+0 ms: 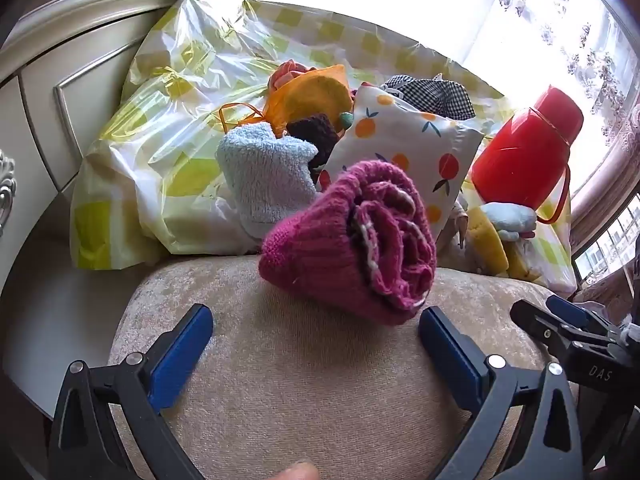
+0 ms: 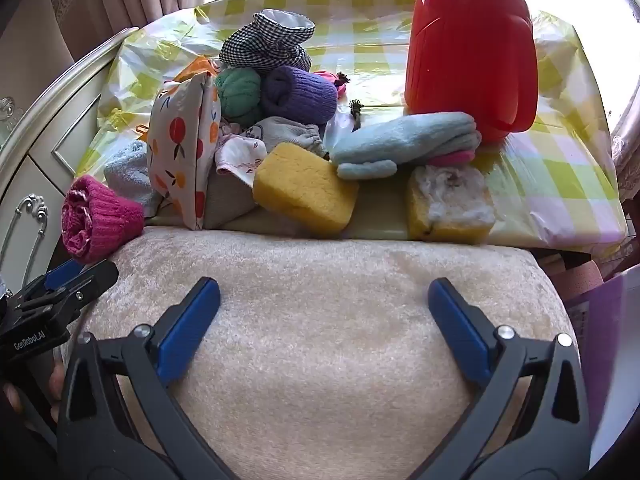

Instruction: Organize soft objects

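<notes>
Left hand-held gripper (image 1: 316, 334): released, jaws spread wide and empty, aimed down at the cushion (image 1: 304, 380) just short of the knit roll.
Right hand-held gripper (image 2: 324, 310): released too, nothing between its jaws, over bare cushion.
Knit roll (image 1: 352, 248): magenta, rolled up, lying on the cushion's far edge, nearest the left jaws.
Pile (image 2: 256, 120): socks, cloths and a fruit-print pouch (image 2: 180, 152) heaped on the checked tabletop (image 2: 560, 152) beyond; two yellow sponges (image 2: 306, 192) in front.
Handling: the roll looks light, squashy and grippy; it may unroll if pinched at a loose end.
Where to grip: across the roll's middle, squeezing all layers together.
Flask (image 2: 468, 60): red, hard, resting against a blue towel (image 2: 404, 140); likely not part of the sorting.
</notes>
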`<state>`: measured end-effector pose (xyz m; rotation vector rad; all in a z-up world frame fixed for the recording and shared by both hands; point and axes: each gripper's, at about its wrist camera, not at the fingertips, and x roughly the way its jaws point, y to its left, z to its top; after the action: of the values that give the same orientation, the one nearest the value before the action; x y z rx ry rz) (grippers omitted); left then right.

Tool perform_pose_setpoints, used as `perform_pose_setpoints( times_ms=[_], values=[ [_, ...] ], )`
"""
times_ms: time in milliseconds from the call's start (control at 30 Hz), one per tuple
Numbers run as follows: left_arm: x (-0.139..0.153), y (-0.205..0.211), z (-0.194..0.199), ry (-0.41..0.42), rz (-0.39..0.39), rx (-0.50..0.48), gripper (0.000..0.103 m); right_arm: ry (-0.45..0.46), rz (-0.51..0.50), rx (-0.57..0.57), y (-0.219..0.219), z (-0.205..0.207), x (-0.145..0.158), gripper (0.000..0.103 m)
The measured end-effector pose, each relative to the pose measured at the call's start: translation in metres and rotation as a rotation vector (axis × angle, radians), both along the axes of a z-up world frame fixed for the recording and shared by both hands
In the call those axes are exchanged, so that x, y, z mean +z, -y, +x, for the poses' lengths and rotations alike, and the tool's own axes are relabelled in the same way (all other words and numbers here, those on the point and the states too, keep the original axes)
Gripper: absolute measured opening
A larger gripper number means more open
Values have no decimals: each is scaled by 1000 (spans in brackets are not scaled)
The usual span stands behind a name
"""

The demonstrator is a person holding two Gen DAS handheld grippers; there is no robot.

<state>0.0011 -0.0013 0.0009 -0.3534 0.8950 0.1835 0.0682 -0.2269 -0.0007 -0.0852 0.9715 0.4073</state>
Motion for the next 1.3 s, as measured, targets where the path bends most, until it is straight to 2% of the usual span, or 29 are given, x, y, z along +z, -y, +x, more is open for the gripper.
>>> perform_pose_setpoints(
  times_ms=[67,267,1300],
  values=[
    [-3,-4,-2,9,-17,3,103,-3,10,0,0,0,0,103],
    [-1,2,0,-4,20,9,103,-5,19,0,1,0,0,103],
    [1,-2,-2,-9,23,12,103,16,31,-7,3,-2,2,103]
  ],
)
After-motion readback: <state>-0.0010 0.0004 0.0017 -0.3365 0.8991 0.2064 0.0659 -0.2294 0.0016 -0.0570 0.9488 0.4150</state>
